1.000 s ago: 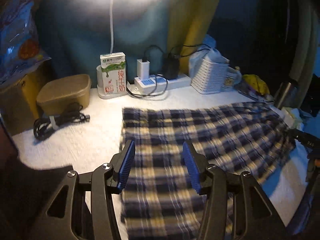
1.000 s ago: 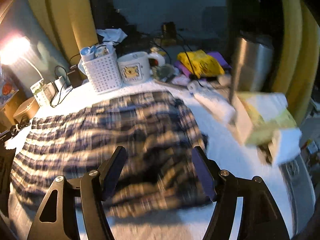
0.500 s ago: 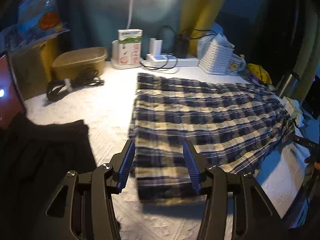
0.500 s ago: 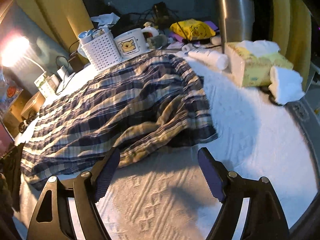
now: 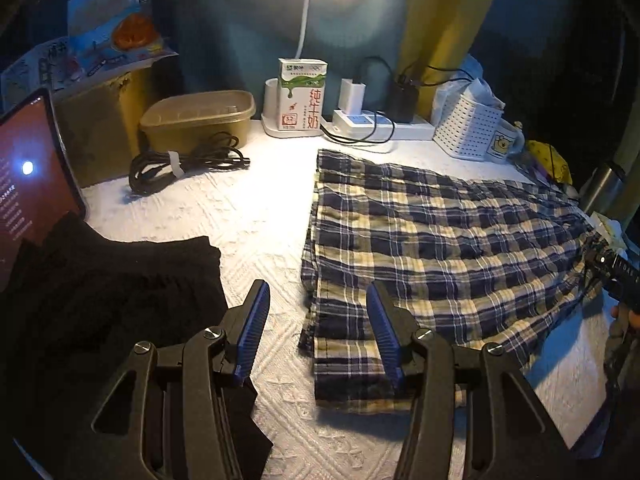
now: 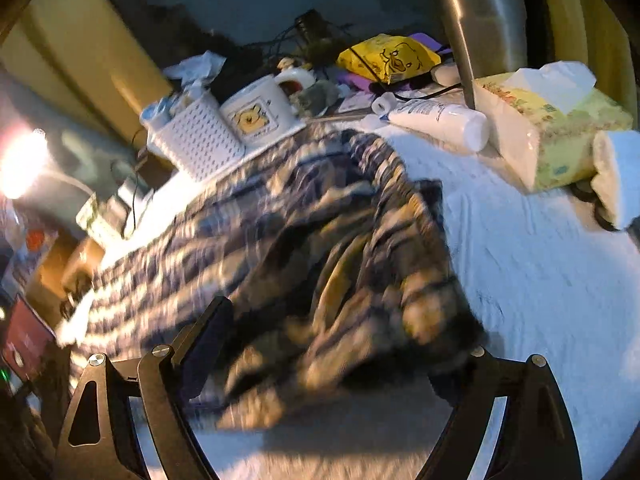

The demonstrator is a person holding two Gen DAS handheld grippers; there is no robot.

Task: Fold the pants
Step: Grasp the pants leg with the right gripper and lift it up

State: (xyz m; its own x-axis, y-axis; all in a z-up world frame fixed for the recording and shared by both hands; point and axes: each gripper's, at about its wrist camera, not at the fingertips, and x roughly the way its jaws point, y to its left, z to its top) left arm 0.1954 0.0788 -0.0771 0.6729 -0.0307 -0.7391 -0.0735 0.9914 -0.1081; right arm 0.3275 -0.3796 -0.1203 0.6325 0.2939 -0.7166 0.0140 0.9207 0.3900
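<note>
Blue, white and yellow plaid pants [image 5: 432, 240] lie spread lengthwise on a white textured cloth [image 5: 256, 216]. My left gripper [image 5: 318, 332] is open and empty, its blue pads straddling the near left end of the pants just above the cloth. In the right wrist view the pants [image 6: 304, 232] are rumpled at the near end and blurred. My right gripper [image 6: 340, 344] is wide open, low over that bunched end; the right finger tip is hidden behind fabric. The right gripper also shows at the edge of the left wrist view [image 5: 618, 276].
A black garment [image 5: 100, 300] lies left of the pants, beside a tablet [image 5: 28, 192]. At the back stand a coiled cable [image 5: 180, 160], brown tub [image 5: 200, 114], milk carton [image 5: 303, 98], power strip [image 5: 380, 124], white basket [image 6: 196, 136], mug [image 6: 260, 114]. Tissue pack [image 6: 552, 128], tube [image 6: 440, 120], steel flask [image 6: 484, 12] sit right.
My left gripper has pulled back and left, bringing the black garment and tablet into view. My right gripper has dropped forward onto the bunched end of the pants, with motion blur.
</note>
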